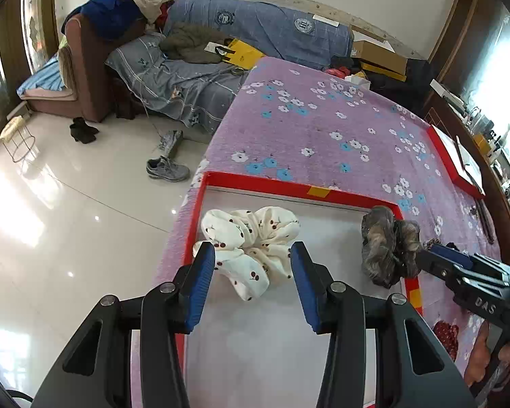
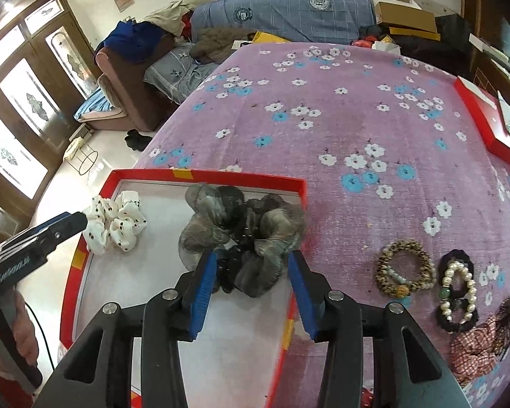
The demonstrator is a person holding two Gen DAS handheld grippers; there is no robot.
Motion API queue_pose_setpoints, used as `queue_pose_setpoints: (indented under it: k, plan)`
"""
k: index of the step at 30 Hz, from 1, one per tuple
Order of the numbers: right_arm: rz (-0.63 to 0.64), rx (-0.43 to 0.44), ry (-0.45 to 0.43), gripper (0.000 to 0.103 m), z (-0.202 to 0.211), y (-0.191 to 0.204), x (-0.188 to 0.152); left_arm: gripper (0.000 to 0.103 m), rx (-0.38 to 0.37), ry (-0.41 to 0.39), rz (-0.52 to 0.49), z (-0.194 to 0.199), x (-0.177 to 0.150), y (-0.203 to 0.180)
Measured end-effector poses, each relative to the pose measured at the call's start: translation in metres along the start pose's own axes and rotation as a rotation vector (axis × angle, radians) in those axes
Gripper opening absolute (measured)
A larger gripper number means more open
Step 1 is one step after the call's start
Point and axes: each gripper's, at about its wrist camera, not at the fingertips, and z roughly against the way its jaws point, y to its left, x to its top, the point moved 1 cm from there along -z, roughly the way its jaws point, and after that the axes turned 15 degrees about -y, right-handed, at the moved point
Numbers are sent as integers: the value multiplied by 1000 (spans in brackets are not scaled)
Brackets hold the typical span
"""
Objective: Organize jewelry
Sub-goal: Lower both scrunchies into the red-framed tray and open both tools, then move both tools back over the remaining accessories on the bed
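Purple floral cloth [image 2: 340, 129] covers the bed that carries everything I am working on. On it, at my near left, lies the red-rimmed tray [image 2: 241, 174] with its pale grey floor, and a second red box [image 2: 476, 115] sits well apart at the far right edge. Inside the tray, the grey-brown gauzy scrunchie [image 2: 221, 224] bunches up against the right rim, partly lapping over it. My right hand-held gripper [image 2: 251, 272] has its blue pads spread wide on either side of the near part of that scrunchie, not pinching it. The white cherry-print scrunchie [image 1: 251, 238] rests toward the tray's far left corner; my left hand-held gripper [image 1: 253, 258] stands open too, its pads flanking the near half of it, whether touching I cannot tell. Out on the cloth to the right of the tray lie a leopard-print bracelet [image 2: 406, 268], just beside it a pearl bracelet [image 2: 459, 289] resting on a black hair tie [image 2: 457, 323], and near those a red checked scrunchie [image 2: 476, 346]
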Motion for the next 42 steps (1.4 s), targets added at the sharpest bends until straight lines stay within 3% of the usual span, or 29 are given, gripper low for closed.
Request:
queue_pose_setpoints:
  k: [8, 17, 20, 25, 28, 32, 34, 35, 36, 42]
  plan:
    - [32, 25, -2, 48, -4, 20, -1, 45, 36, -16, 15, 26, -9, 16]
    - [20, -24, -3, 48, 52, -15, -17, 45, 29, -32, 19, 52, -19, -2]
    - [-18, -66, -1, 54, 76, -43, -29, 46, -20, -11, 20, 57, -26, -26]
    - [-118, -144, -2, 55, 116, -102, -54, 46, -142, 72, -1, 52, -59, -94]
    - [-167, -163, -15, 55, 139, -135, -67, 46, -190, 109, -72, 46, -83, -144]
    - [-222, -180, -33, 55, 165, -175, -82, 46, -194, 160, -173, 32, -110, -194]
    - [-245, -186, -44, 55, 177, -192, -88, 39, -152, 191, -209, 24, -120, -206]
    - [-253, -189, -48, 55, 183, -200, -91, 20, -124, 214, -219, 19, -124, -210]
    - [-261, -192, -52, 55, 189, -209, -94, 8, -100, 251, -215, 14, -130, -212]
    - [-302, -200, -47, 56, 206, -251, -109, 5, -8, 292, -136, 21, -143, -203]
